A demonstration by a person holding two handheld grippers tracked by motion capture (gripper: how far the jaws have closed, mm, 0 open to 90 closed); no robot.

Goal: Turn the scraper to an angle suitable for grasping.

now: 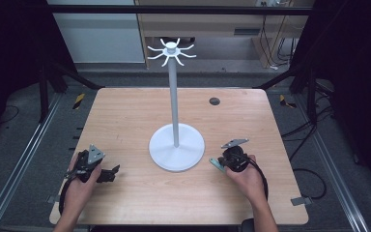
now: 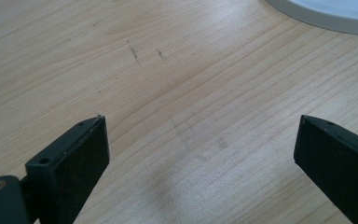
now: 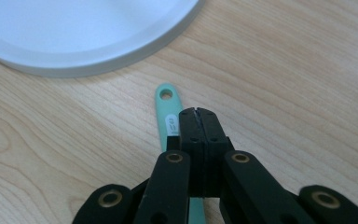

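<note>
On the left the left gripper [image 1: 110,173] lies low over the wooden table [image 1: 125,121], its jaws standing wide apart with nothing but bare wood between them, so that hand looks idle. In the left gripper view the edge of the stand's white base [image 2: 326,14] curves across the top right corner.

In the middle the white stand [image 1: 175,96] rises from its round base to a crown of curled hooks [image 1: 171,51] well above the tabletop. Tall and slim as it is, I'd judge that a knock to the pole or a hard tug at a hook could rock it.

On the right the right gripper [image 1: 221,163] has its jaws pressed together, and a mint-green handle [image 3: 167,109] runs under them, its end with the hanging hole pointing toward the base, just beside its rim. From the right gripper view the handle seems to sit beside and below the closed tips rather than squarely between them, so I cannot tell how firmly it is pinched. That is my main worry: with a thin grip so near the end, the utensil could swivel or slip out on the way up. The hole is small too, and a tilted handle could miss a hook and drop onto the table
</note>
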